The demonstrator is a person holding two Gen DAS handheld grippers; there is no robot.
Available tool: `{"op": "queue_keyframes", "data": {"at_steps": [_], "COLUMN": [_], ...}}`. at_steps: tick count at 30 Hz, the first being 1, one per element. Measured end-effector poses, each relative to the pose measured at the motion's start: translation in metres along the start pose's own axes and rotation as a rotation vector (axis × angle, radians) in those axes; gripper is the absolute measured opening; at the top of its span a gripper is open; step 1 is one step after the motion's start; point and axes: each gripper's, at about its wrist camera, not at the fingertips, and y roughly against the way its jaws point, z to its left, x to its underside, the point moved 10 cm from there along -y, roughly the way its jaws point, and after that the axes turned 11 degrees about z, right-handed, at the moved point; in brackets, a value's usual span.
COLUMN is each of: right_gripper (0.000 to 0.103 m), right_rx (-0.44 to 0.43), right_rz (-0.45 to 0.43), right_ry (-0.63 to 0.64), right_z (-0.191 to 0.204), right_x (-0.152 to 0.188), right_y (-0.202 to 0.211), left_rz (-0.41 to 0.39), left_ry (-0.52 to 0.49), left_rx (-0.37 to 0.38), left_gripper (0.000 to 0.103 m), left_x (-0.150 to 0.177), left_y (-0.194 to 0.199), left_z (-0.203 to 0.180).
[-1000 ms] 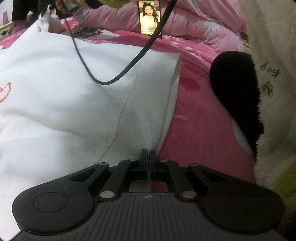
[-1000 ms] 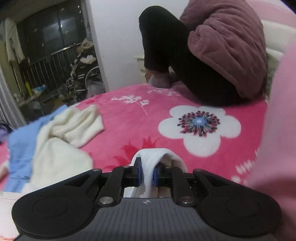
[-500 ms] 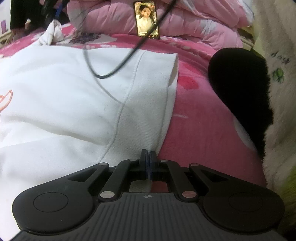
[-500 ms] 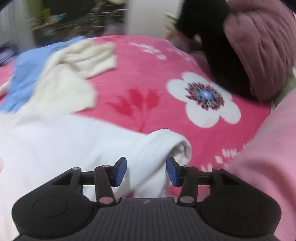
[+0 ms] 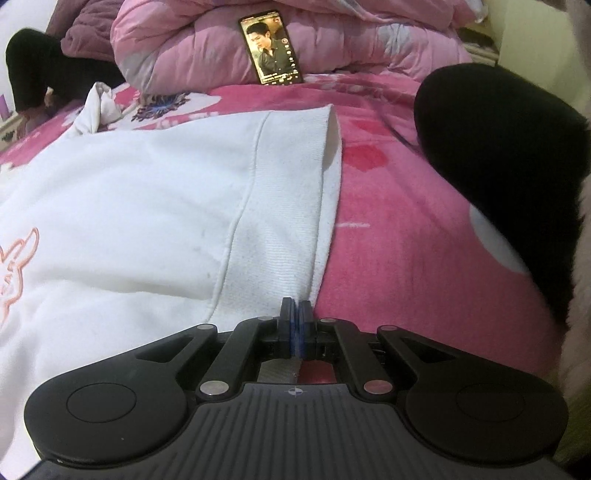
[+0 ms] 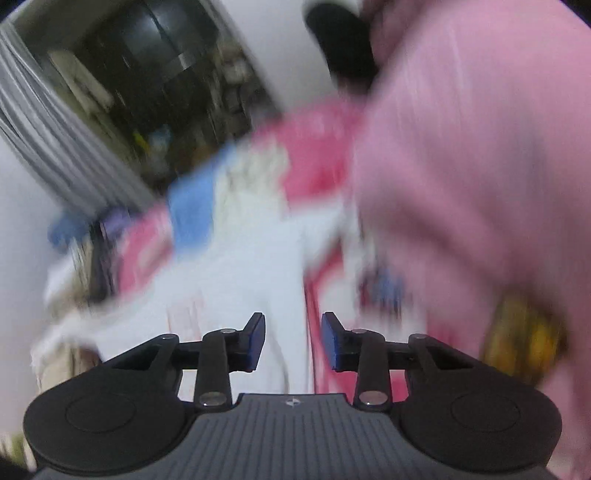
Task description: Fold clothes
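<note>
Sweatshirt (image 5: 147, 206) hem pinched by left gripper (image 5: 295, 317), right gripper (image 6: 291, 339) agape, blurred.

no text can be read in either view. the phone (image 5: 272, 47) propped against the pink quilt (image 5: 369, 33) shows small lines of writing along the bottom of its screen, too small to make out. the white sweatshirt (image 5: 129, 192) carries an orange outline print at its left edge; whether it holds letters cannot be told. a small round crosshair mark sits on the grey body behind the left tongs (image 5: 296, 321), with no lettering. the right wrist view is blurred throughout.
</note>
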Motion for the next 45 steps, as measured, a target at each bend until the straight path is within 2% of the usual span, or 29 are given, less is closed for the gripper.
{"op": "queue_keyframes", "data": {"at_steps": [3, 4, 9, 10, 13, 15, 18, 20, 23, 25, 28, 34, 39, 40, 41, 45], "right_gripper": [0.031, 0.031, 0.028, 0.028, 0.027, 0.027, 0.027, 0.028, 0.032, 0.032, 0.034, 0.032, 0.03, 0.024, 0.004, 0.003], "right_rx": [-0.015, -0.015, 0.002, -0.005, 0.016, 0.063, 0.097, 0.039, -0.068, -0.064, -0.004, 0.008, 0.102, 0.133, 0.168, 0.314], "right_rz": [0.158, 0.182, 0.168, 0.158, 0.2, 0.34, 0.459, 0.411, 0.308, 0.237, 0.2, 0.226, 0.234, 0.225, 0.215, 0.168], "right_ry": [-0.056, -0.064, -0.072, -0.049, 0.143, 0.274, 0.386, 0.348, 0.265, 0.162, 0.07, 0.029, 0.138, 0.175, 0.193, 0.238], "right_z": [-0.005, -0.006, -0.015, -0.011, 0.007, 0.015, 0.02, 0.021, 0.022, 0.008, -0.011, -0.024, -0.018, -0.014, -0.015, -0.027], "right_x": [0.061, 0.075, 0.099, 0.102, 0.122, 0.147, 0.165, 0.149, 0.116, 0.092, 0.071, 0.059, 0.068, 0.069, 0.069, 0.067], "right_y": [-0.053, -0.064, -0.09, -0.092, -0.103, -0.12, -0.125, -0.113, -0.091, -0.091, -0.111, -0.151, -0.158, -0.157, -0.156, -0.148], "left_rz": [0.003, 0.003, 0.007, 0.007, 0.011, 0.013, 0.004, 0.005, 0.024, 0.025, 0.03, 0.032, 0.031, 0.03, 0.03, 0.034], "left_ry": [-0.018, -0.019, -0.021, -0.018, 0.0, 0.012, 0.019, 0.029, 0.043, 0.039, 0.038, 0.049, 0.053, 0.052, 0.052, 0.049], "left_rx": [-0.012, -0.012, -0.004, -0.001, 0.009, 0.013, 0.0, -0.008, -0.015, -0.024, -0.027, -0.025, -0.018, -0.018, -0.018, -0.014], "left_gripper": [0.0, 0.0, 0.0, 0.0, 0.001, 0.002, 0.005, 0.015, 0.016, 0.016, 0.016, 0.016, 0.016, 0.016, 0.016, 0.016], "left_x": [0.0, 0.0, -0.001, -0.001, -0.002, -0.003, -0.007, -0.008, -0.006, -0.005, -0.005, -0.003, -0.002, -0.002, -0.002, -0.001], "left_y": [0.0, 0.0, 0.0, 0.0, 0.001, 0.004, 0.01, 0.012, 0.005, 0.003, 0.002, 0.001, 0.0, 0.0, 0.0, 0.001], "left_z": [-0.002, -0.002, -0.001, -0.001, 0.001, 0.003, 0.005, 0.008, 0.01, 0.009, 0.007, 0.007, 0.008, 0.008, 0.007, 0.006]}}
